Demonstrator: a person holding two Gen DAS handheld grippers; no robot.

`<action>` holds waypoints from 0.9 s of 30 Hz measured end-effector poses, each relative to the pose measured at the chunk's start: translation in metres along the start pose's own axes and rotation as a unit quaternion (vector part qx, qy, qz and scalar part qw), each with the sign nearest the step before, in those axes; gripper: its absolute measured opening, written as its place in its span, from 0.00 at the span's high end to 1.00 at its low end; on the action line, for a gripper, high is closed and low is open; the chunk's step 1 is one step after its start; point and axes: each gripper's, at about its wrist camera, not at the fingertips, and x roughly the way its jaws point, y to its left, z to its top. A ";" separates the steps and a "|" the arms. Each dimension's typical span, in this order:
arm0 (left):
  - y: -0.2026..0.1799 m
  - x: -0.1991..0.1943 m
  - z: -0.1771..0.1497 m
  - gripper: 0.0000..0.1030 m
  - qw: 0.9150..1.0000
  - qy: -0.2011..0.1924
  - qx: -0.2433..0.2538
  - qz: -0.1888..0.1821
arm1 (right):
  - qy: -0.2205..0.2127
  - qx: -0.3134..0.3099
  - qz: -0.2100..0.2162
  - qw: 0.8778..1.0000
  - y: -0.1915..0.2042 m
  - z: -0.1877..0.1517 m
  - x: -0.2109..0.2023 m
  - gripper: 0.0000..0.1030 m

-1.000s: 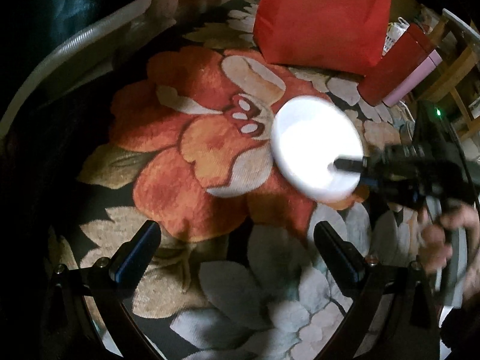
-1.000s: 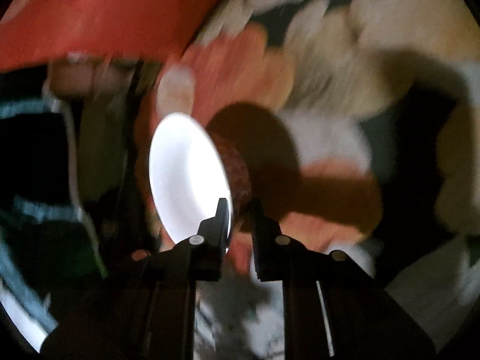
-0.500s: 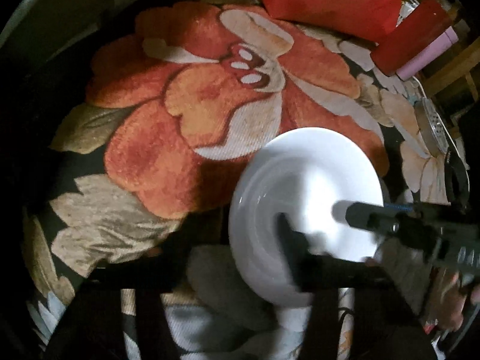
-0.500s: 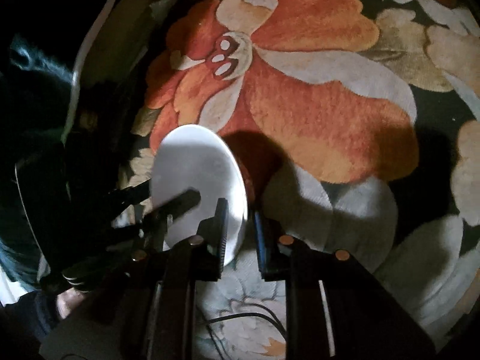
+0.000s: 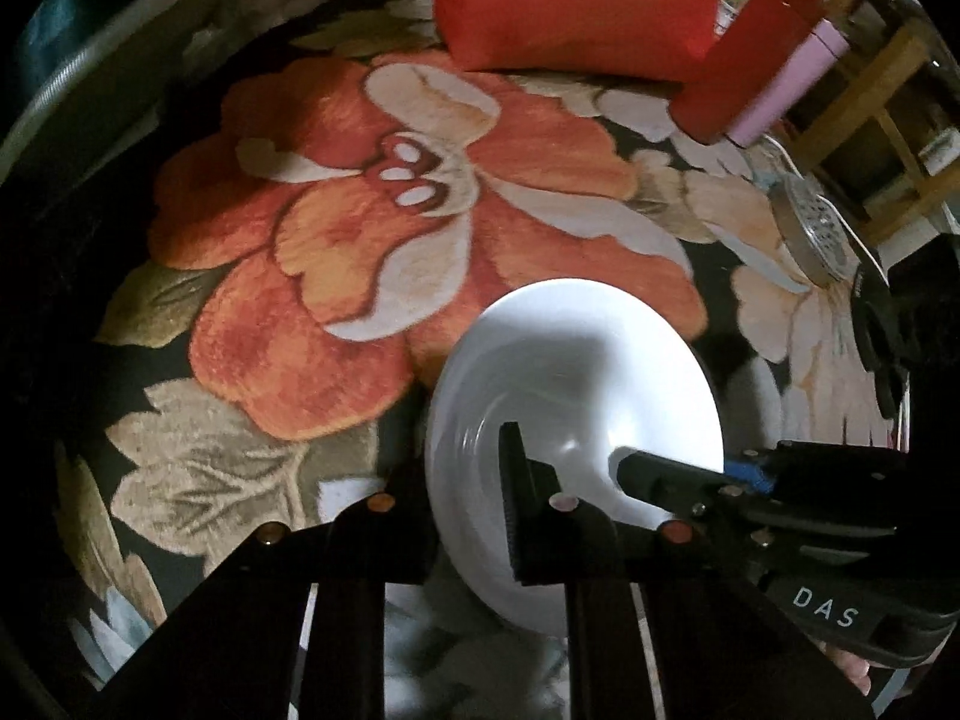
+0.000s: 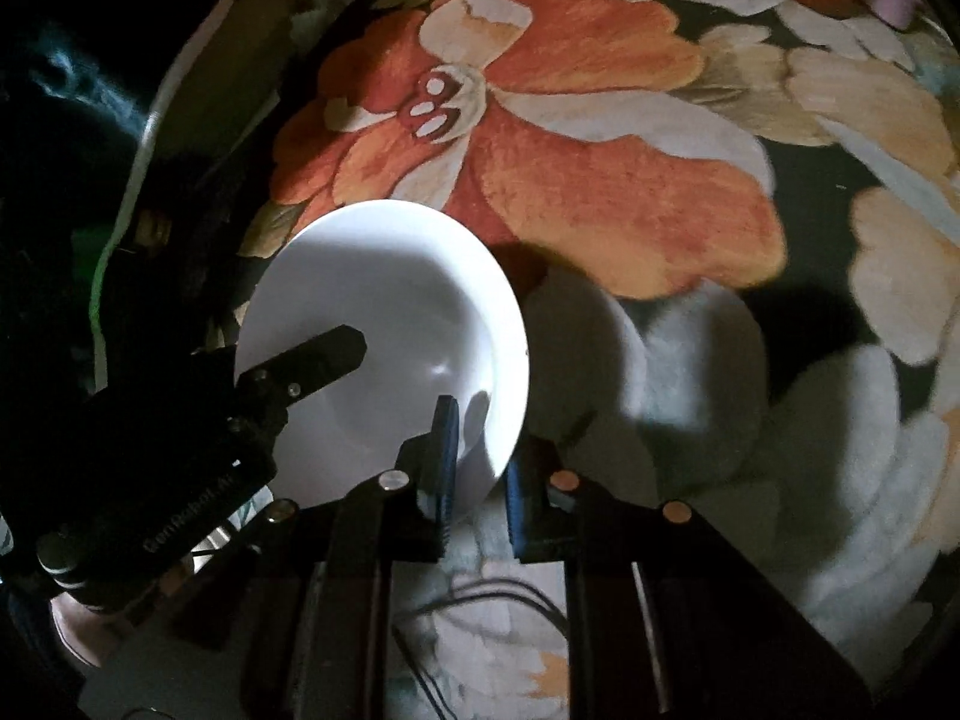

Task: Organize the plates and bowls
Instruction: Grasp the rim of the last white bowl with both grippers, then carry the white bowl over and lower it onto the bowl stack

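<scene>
Left wrist view: a second ago my left gripper [image 5: 465, 468] stood wide open over bare cloth; its fingers have now closed on the near rim of the white plate [image 5: 576, 384], one finger inside the dish, the other behind the rim. The right gripper [image 5: 624, 465] enters from the right and has hold of the opposite rim. I judge this a two-handed hold or a handover in progress; the plate hangs tilted above the floral cloth [image 5: 336, 276], not resting on it.

Surroundings in this view: a red bag [image 5: 576, 0] at the far edge, a red box [image 5: 732, 60] with a pink case [image 5: 792, 84] beside it, and a round metal strainer [image 5: 810, 234] to the right. All lie well apart from the plate.

Right wrist view: the right gripper [image 6: 480, 450] is clamped on the plate [image 6: 384, 336] rim, as it was a second ago. The left gripper [image 6: 336, 354] reaches in from the left, one finger across the dish. A thin cable [image 6: 492, 594] lies on the floral cloth [image 6: 600, 180] under my fingers; it could snag on lowering. No stack or bowl is visible
</scene>
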 end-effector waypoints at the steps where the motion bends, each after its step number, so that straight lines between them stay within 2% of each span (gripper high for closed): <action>1: -0.005 -0.003 -0.001 0.85 1.000 0.000 0.005 -0.001 | -0.002 0.001 -0.003 1.000 -0.001 -0.004 -0.005 0.86; 6: -0.043 -0.017 -0.006 0.85 0.999 -0.006 0.031 -0.013 | -0.014 0.019 -0.019 1.000 -0.015 -0.025 -0.040 0.86; 15: -0.135 -0.029 -0.018 0.85 0.995 -0.008 0.089 -0.044 | -0.052 0.075 -0.047 0.995 -0.062 -0.072 -0.104 0.86; 21: -0.204 -0.032 -0.034 0.85 0.988 -0.001 0.137 -0.068 | -0.080 0.133 -0.062 0.986 -0.102 -0.115 -0.147 0.86; 27: -0.267 -0.038 -0.054 0.85 0.978 0.004 0.189 -0.092 | -0.114 0.181 -0.083 0.973 -0.135 -0.157 -0.183 0.86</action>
